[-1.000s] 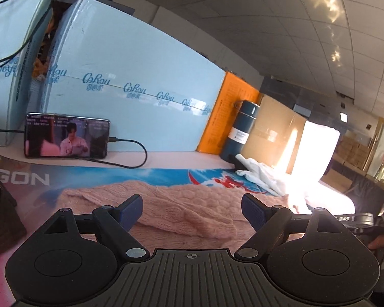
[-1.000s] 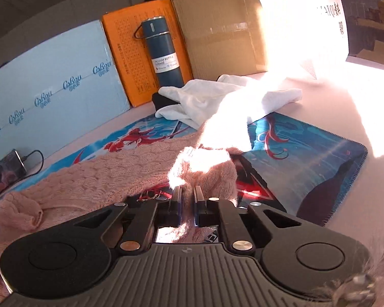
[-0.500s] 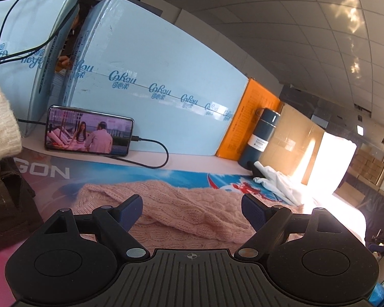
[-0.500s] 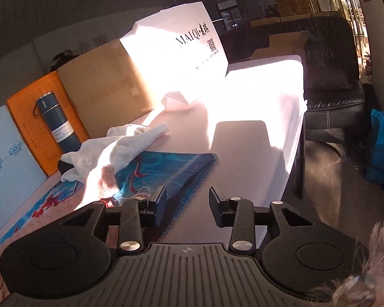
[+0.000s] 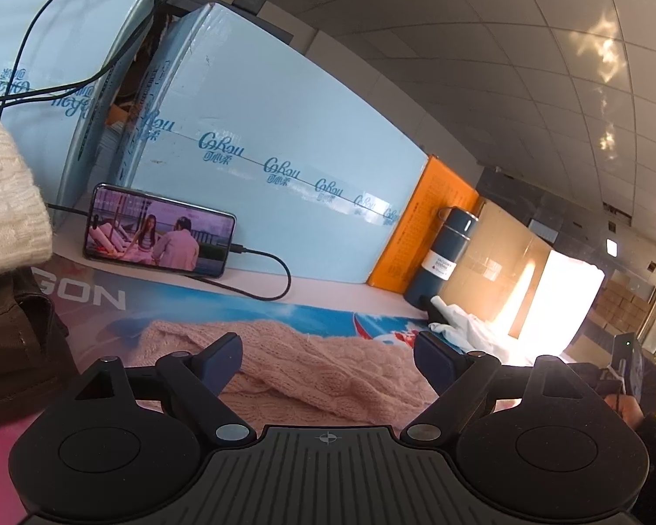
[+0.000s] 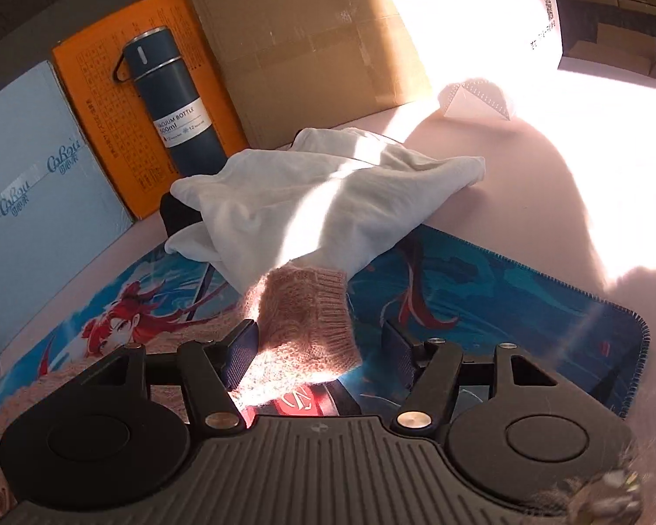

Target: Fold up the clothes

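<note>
A pink knit sweater (image 5: 319,376) lies spread on the printed blue mat (image 6: 503,302). My left gripper (image 5: 328,350) hovers low over its body, jaws wide, nothing between the fingers. In the right wrist view the sweater's sleeve (image 6: 306,310) lies stretched out on the mat, its ribbed cuff reaching the white garment (image 6: 328,201). My right gripper (image 6: 319,345) is over that sleeve and its jaws are opening. The sleeve lies loose between them, close to the left finger (image 6: 240,348), and the pads do not press on it.
A phone (image 5: 157,232) playing video leans on pale blue boxes (image 5: 262,140), its cable (image 5: 266,288) trailing on the table. An orange board (image 6: 109,87), a dark blue vacuum bottle (image 6: 170,100) and cardboard (image 6: 310,39) line the back. Brown fabric (image 5: 13,328) and cream knit (image 5: 4,201) sit at the left.
My right gripper was shut on the pink sleeve; it has opened, swung out to the right and come back, and the sleeve now lies flat on the mat. The left gripper barely moved.
</note>
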### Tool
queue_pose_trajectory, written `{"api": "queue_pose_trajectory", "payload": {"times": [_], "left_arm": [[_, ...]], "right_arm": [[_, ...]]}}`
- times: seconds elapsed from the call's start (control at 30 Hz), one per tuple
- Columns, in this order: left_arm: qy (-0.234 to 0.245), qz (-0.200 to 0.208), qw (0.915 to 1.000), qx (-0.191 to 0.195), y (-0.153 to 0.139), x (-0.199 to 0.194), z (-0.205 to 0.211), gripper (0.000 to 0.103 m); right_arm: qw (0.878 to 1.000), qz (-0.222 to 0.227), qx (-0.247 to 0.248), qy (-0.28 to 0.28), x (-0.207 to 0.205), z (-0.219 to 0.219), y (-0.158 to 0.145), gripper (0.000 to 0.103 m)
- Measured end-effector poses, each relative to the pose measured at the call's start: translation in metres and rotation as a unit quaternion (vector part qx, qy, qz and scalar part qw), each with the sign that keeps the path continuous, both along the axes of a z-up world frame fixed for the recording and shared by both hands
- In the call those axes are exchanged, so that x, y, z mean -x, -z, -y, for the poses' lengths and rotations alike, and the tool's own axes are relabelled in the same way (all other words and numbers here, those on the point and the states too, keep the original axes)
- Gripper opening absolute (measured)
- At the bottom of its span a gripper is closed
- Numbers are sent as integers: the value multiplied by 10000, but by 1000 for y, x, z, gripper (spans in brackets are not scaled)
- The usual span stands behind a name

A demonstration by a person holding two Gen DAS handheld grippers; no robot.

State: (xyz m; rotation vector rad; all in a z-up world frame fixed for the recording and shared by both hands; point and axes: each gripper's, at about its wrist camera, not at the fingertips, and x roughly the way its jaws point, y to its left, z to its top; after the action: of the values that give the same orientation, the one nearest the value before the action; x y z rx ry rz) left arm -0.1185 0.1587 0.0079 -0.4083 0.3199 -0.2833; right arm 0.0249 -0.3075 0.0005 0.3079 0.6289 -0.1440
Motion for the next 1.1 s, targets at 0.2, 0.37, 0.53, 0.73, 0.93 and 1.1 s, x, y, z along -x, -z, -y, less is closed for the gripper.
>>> {"api": "queue_pose_trajectory", "payload": {"times": [0.2,0.37,0.53,0.73,0.93,1.1], "left_arm": [[7,-65,10000,47,2,-1,-1,88],[-16,-179,9998,20,5,-4,-1,88],[-273,-329,9990,-92,7,-6,-3,88],[-441,-514,9975,-218,9,-9,-4,88],[-417,-591,9965,-419,8,-10,0,88],[-506,-600,9960,-418,8,-9,-2,89]], "right_arm": [[9967,131,629,-490,11,-20,-9,9],[9792,916,1740,-506,26,-42,-34,9],[9656,850,2439,-314,-6,-53,-36,9],[9662,146,2562,241,-33,-31,-14,32],[9774,688,1969,356,23,-40,-47,57],[9805,1021,1046,-1316,71,-92,-60,69]]}}
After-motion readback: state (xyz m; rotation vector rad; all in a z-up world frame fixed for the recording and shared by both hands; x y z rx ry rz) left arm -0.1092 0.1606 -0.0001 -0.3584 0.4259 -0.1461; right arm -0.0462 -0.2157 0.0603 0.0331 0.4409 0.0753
